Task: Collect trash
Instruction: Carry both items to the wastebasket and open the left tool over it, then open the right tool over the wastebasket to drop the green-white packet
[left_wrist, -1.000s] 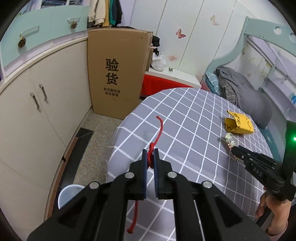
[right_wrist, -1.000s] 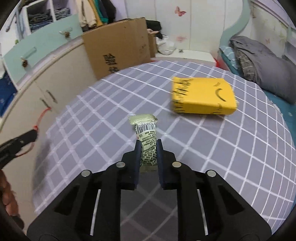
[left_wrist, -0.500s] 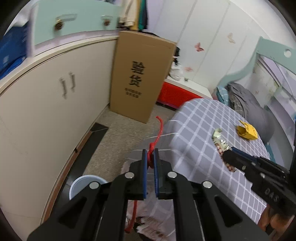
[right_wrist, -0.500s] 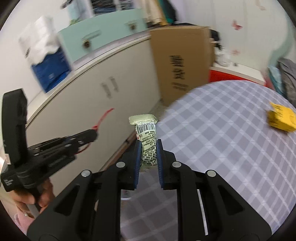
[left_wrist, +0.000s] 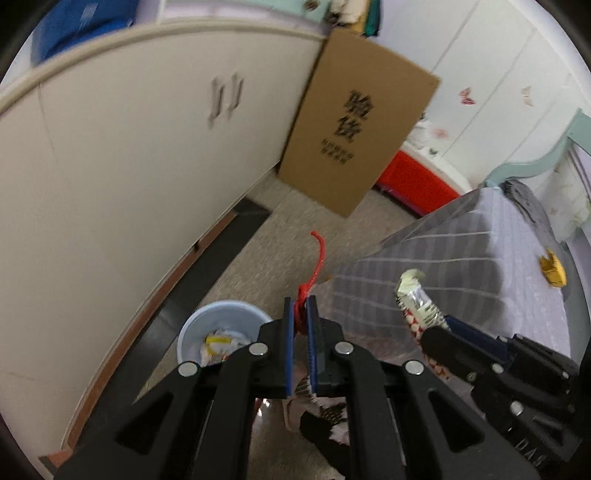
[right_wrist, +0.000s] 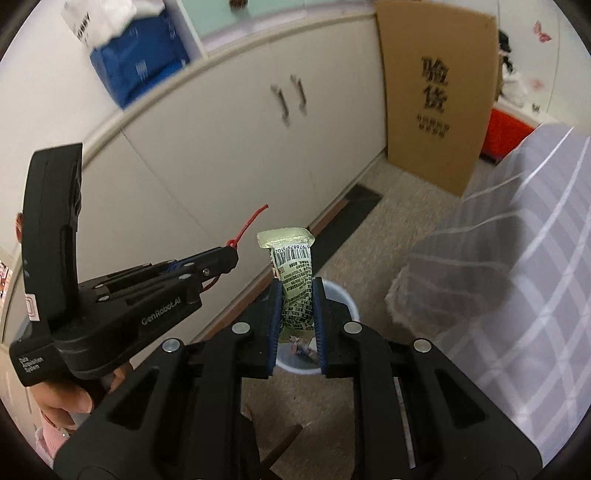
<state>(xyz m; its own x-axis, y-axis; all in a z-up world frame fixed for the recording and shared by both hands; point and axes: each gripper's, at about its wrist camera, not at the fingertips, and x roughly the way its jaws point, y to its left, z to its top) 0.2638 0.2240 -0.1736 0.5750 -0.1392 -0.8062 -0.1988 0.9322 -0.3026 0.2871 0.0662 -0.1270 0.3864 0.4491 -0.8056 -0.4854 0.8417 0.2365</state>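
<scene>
My left gripper (left_wrist: 300, 306) is shut on a red string (left_wrist: 317, 258) and holds it in the air beside the table's edge, above the floor. A pale blue trash bin (left_wrist: 192, 332) with several scraps inside stands on the floor just left of and below it. My right gripper (right_wrist: 297, 291) is shut on a pale green snack wrapper (right_wrist: 291, 266) and holds it directly over the same bin (right_wrist: 347, 302). The left gripper (right_wrist: 221, 258) with the string (right_wrist: 247, 225) shows at the left of the right wrist view. The right gripper and wrapper (left_wrist: 417, 302) show at the right of the left wrist view.
A round table with a grey checked cloth (left_wrist: 461, 266) stands at the right, with a yellow box (left_wrist: 552, 271) on it. Cream cabinets (left_wrist: 129, 147) run along the left. A tall cardboard box (left_wrist: 354, 122) leans at the back. A dark mat (left_wrist: 221, 251) lies by the cabinets.
Both grippers have swung left and down off the table toward the floor, carrying the string and the wrapper. The bin has come in close under them.
</scene>
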